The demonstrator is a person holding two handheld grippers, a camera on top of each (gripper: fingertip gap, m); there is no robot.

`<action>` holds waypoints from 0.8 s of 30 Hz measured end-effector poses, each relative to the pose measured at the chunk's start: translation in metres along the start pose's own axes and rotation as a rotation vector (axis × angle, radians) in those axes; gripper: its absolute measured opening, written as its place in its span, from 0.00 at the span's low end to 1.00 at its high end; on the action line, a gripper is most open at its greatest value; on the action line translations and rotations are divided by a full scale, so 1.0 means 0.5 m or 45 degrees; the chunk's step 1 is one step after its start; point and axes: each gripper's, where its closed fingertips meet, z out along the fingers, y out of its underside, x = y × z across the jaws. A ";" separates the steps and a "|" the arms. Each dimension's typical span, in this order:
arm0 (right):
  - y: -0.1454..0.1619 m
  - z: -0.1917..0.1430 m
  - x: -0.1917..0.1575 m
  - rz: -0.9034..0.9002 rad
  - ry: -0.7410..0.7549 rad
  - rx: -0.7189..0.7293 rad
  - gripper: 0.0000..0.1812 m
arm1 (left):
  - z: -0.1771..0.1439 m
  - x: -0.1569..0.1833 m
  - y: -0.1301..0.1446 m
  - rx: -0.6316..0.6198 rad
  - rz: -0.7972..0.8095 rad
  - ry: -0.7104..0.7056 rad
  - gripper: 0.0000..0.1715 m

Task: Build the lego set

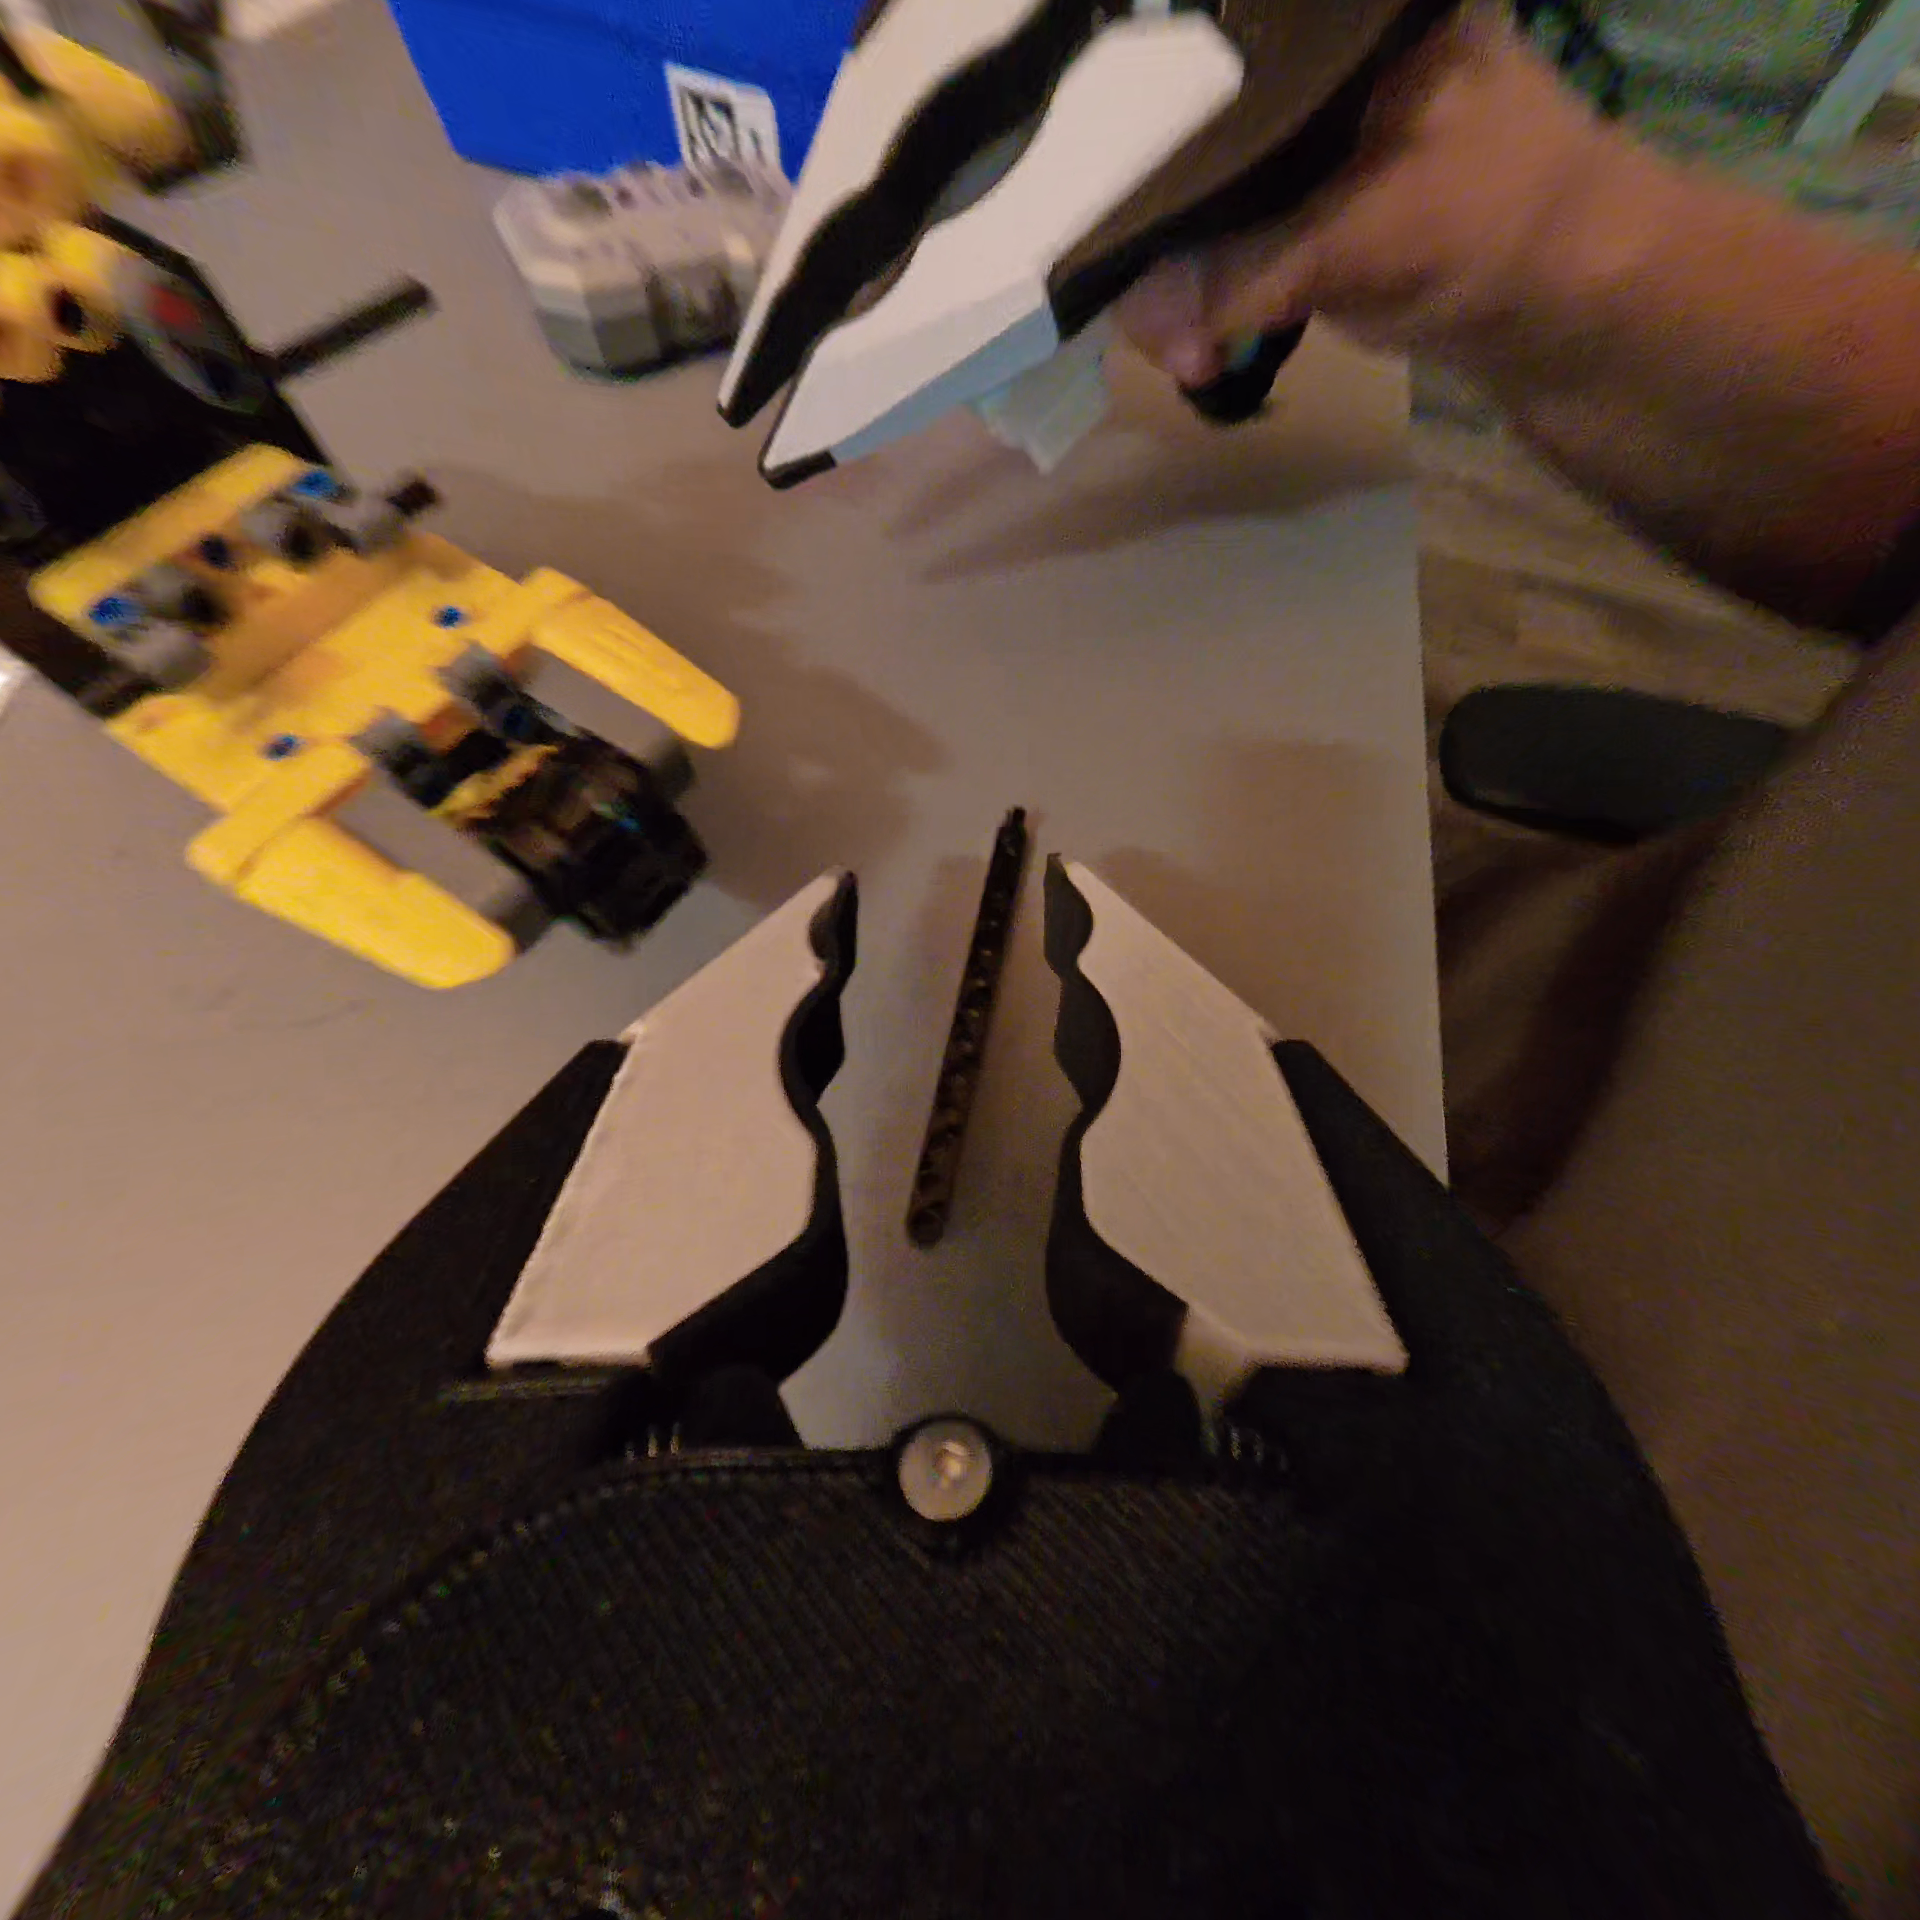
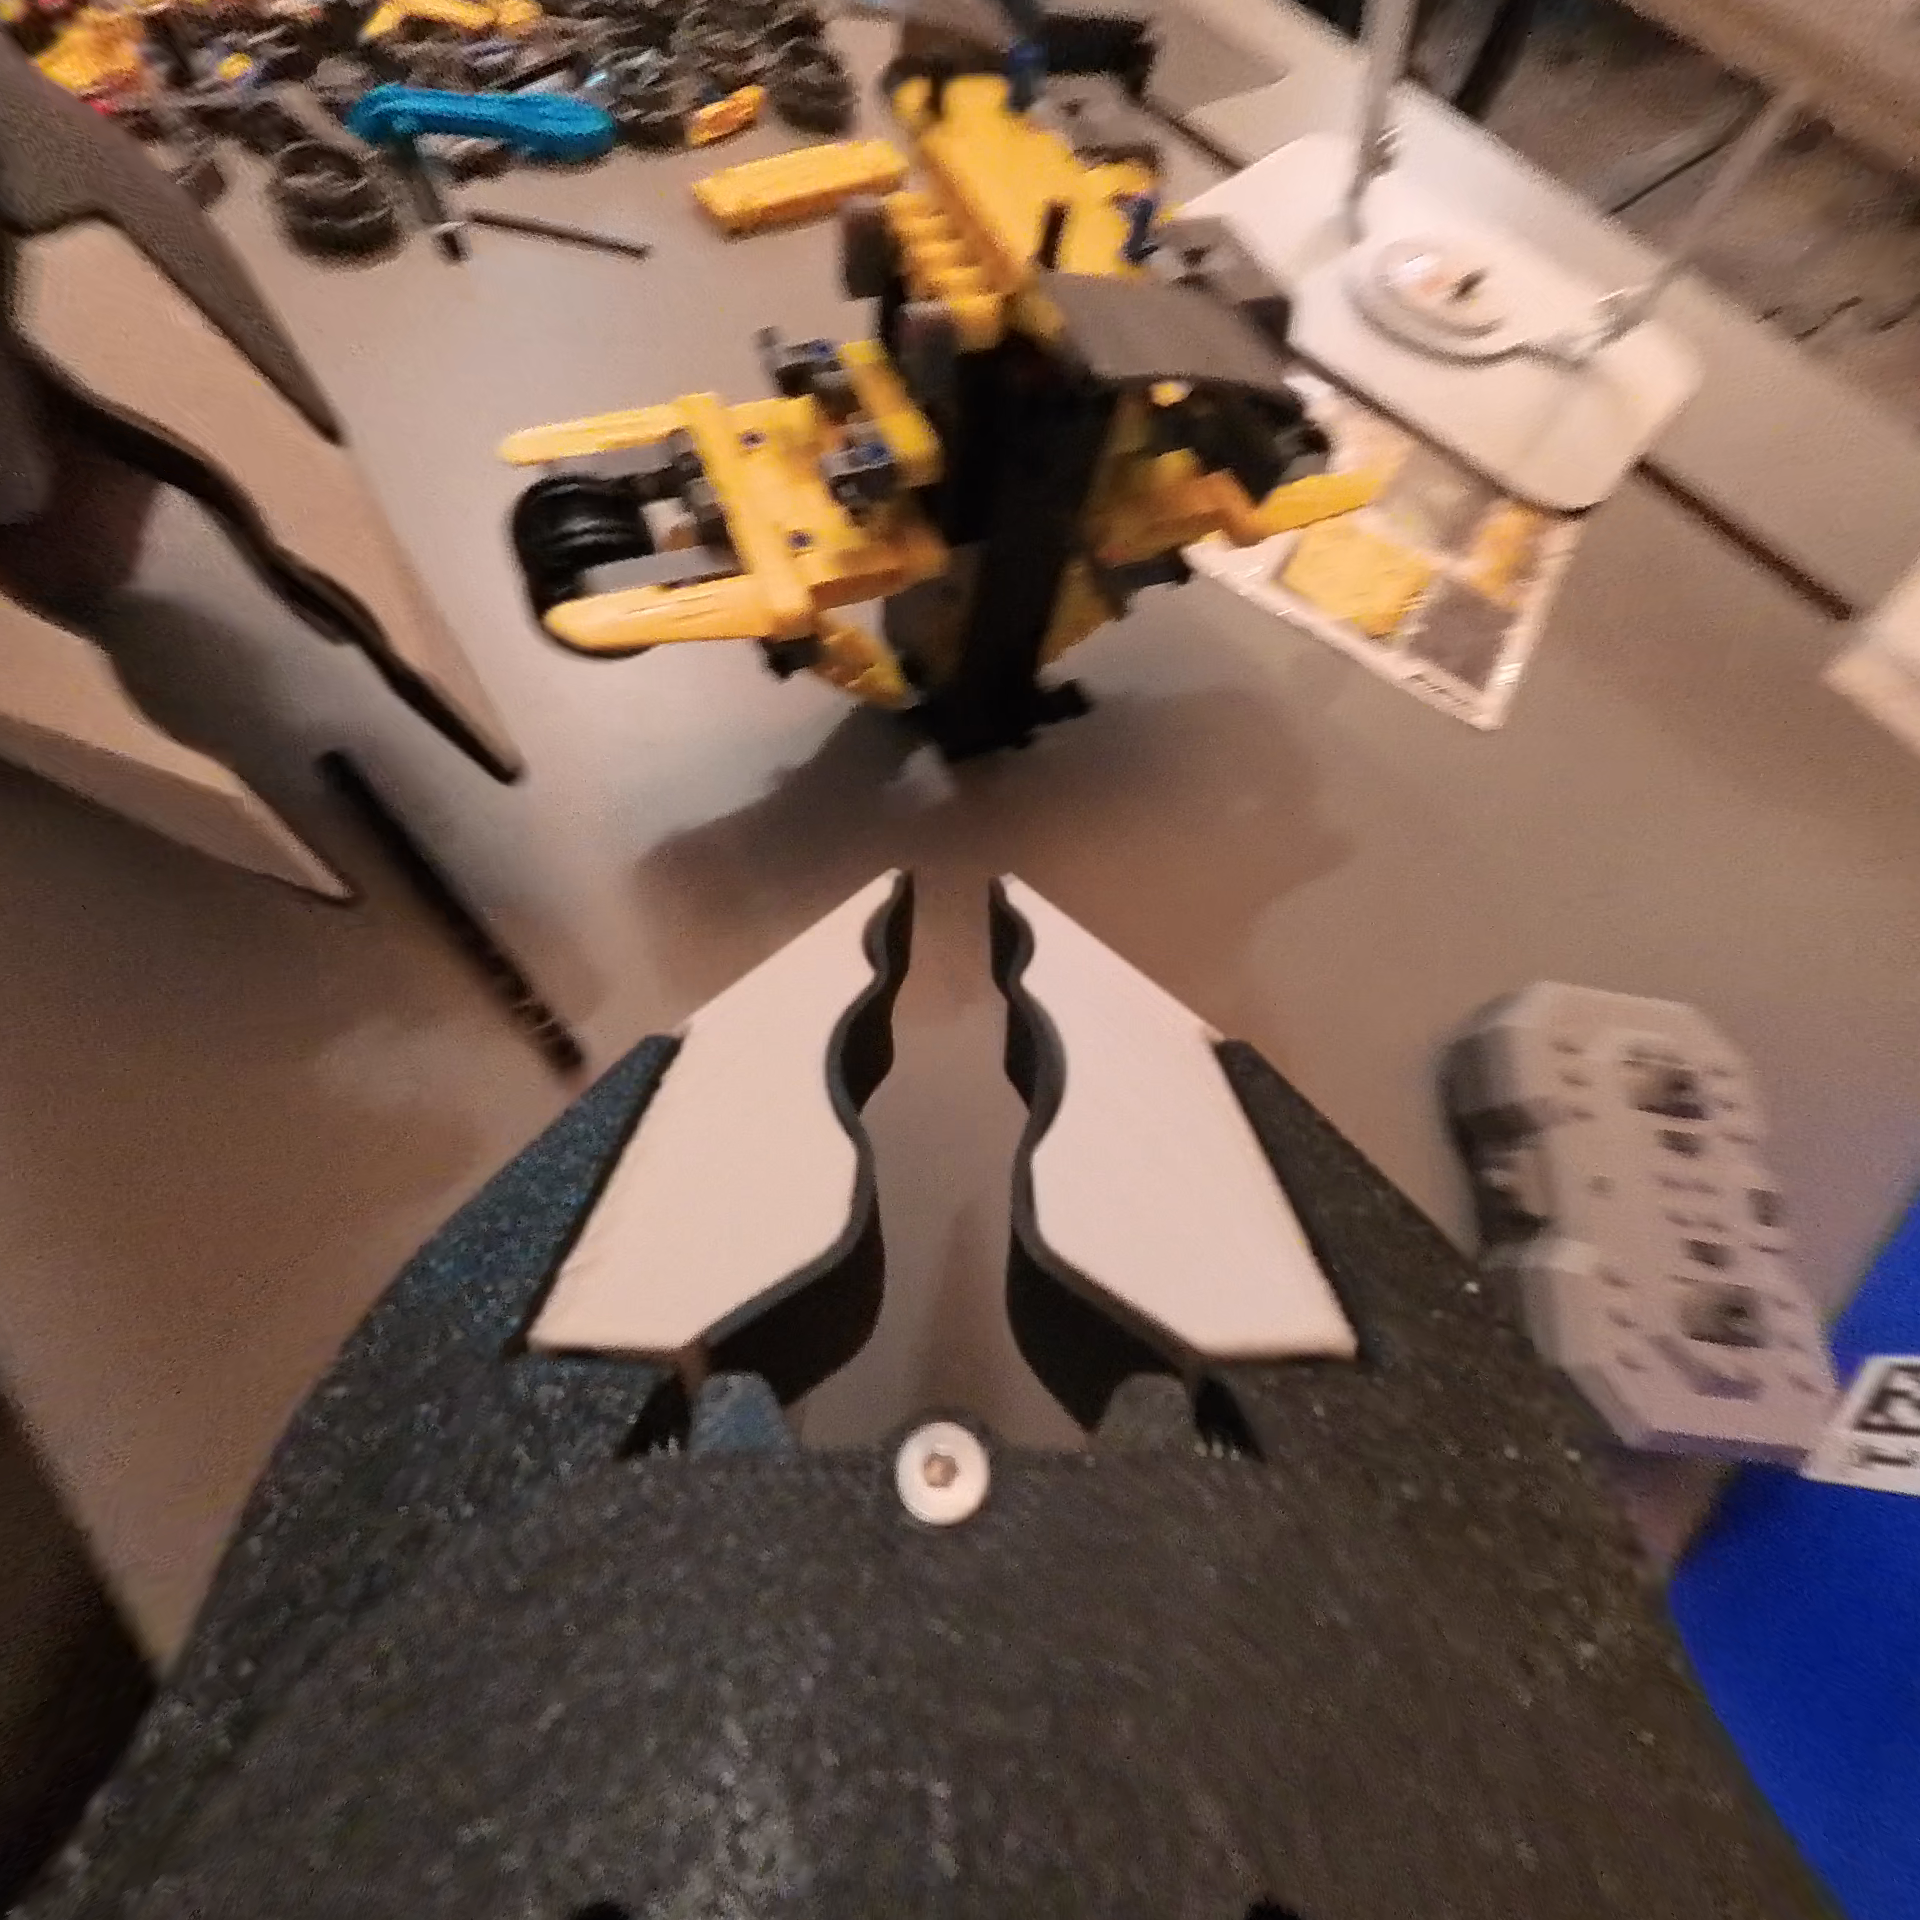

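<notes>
Holding my left tongs (image 1: 951, 873) low over the grey surface (image 1: 1143, 675), I have their tips apart with one long black holed strip (image 1: 971, 1029) lying flat between them, touched by neither finger. Ahead and to the left of them stands one yellow and black toy model (image 1: 384, 717) with two yellow prongs pointing my way. Farther ahead sits one grey block-like unit (image 1: 634, 270), and behind it one blue bin (image 1: 623, 73) bearing a black-and-white tag; its contents are hidden. My right tongs (image 1: 764, 442) hang ahead of the left pair, gripped by my hand (image 1: 1455, 239).

From the right tongs (image 2: 951, 888) I see a narrow gap between the tips and nothing in it. The model (image 2: 883, 488) stands straight ahead, well apart. One printed sheet (image 2: 1423, 582) lies ahead to the right, under one white tray (image 2: 1455, 343) edge. The grey unit (image 2: 1631, 1226) sits just right, touching the blue bin (image 2: 1808, 1683). The strip (image 2: 447, 914) lies to the left beneath my left tongs (image 2: 426, 831). A blurred heap of loose parts (image 2: 416, 94) lies far ahead, too many to count.
</notes>
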 end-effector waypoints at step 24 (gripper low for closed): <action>-0.008 0.063 0.051 0.291 -0.108 0.196 0.14 | -0.186 -0.254 0.027 0.241 -0.240 -0.560 0.21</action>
